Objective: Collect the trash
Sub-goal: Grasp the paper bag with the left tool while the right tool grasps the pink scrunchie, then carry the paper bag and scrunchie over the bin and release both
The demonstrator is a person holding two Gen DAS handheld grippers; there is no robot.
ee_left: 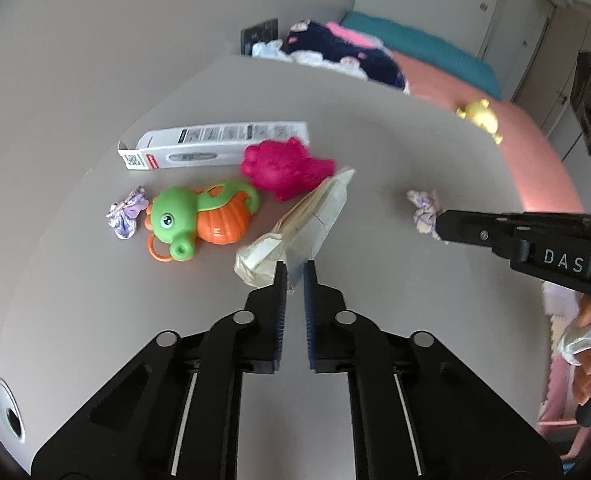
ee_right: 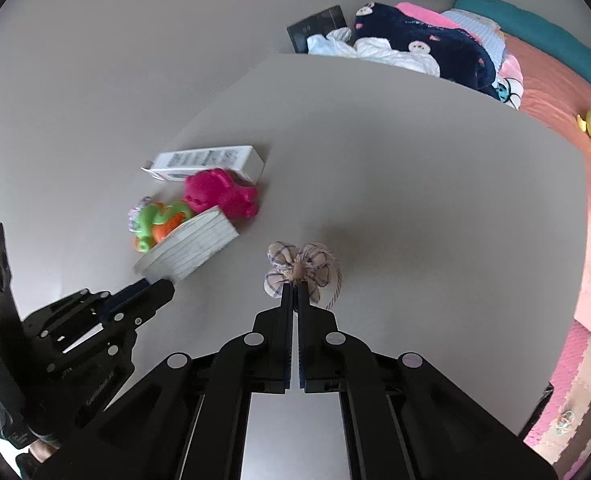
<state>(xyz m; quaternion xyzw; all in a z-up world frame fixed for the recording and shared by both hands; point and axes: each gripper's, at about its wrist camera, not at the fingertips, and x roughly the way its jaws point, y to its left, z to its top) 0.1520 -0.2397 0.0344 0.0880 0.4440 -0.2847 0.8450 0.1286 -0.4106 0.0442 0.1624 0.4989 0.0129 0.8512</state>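
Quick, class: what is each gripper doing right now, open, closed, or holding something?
Left gripper: closed on the clear plastic wrapper.
Right gripper: closed on the crumpled paper wad.
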